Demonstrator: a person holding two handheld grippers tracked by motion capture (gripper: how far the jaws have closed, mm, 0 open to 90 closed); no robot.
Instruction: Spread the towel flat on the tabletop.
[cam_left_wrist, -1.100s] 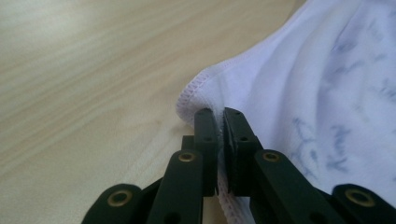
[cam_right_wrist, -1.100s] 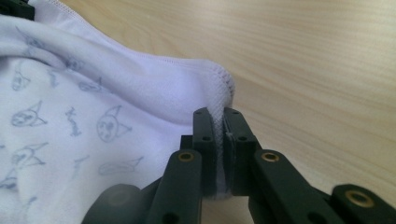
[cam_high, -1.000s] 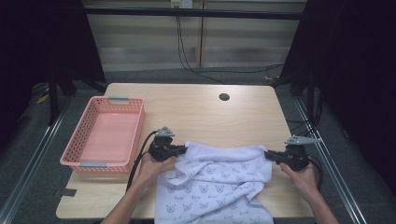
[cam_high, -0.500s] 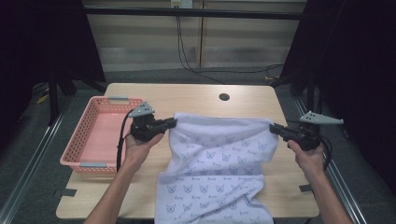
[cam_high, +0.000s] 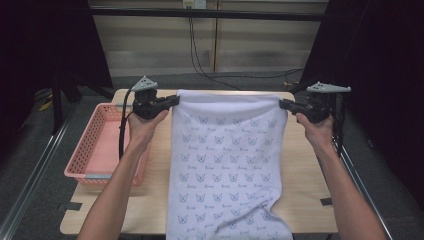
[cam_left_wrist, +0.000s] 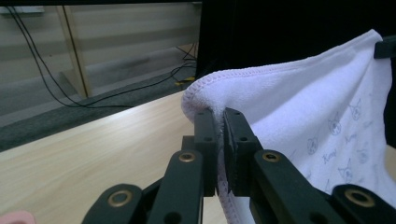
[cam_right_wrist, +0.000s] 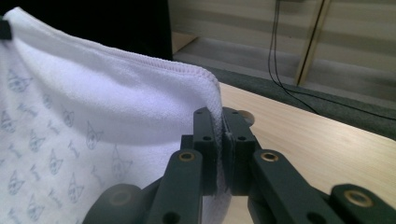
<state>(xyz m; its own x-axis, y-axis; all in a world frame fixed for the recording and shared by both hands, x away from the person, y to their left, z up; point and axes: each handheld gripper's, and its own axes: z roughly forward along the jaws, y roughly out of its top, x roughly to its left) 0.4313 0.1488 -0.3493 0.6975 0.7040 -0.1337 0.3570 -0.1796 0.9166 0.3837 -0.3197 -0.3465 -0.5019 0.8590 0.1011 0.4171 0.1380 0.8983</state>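
Each claw – left claw (cam_high: 175, 100), right claw (cam_high: 281, 103) – clamps a top corner of the hanging towel (cam_high: 227, 165)

A: The high view sits above the person's side, looking forward and down over the table (cam_high: 150, 210).

B: Each gripper view rides close behind its own black jaws, looking along them. Both catch the towel (cam_left_wrist: 299, 102) and tabletop, which the high view sees from farther off.
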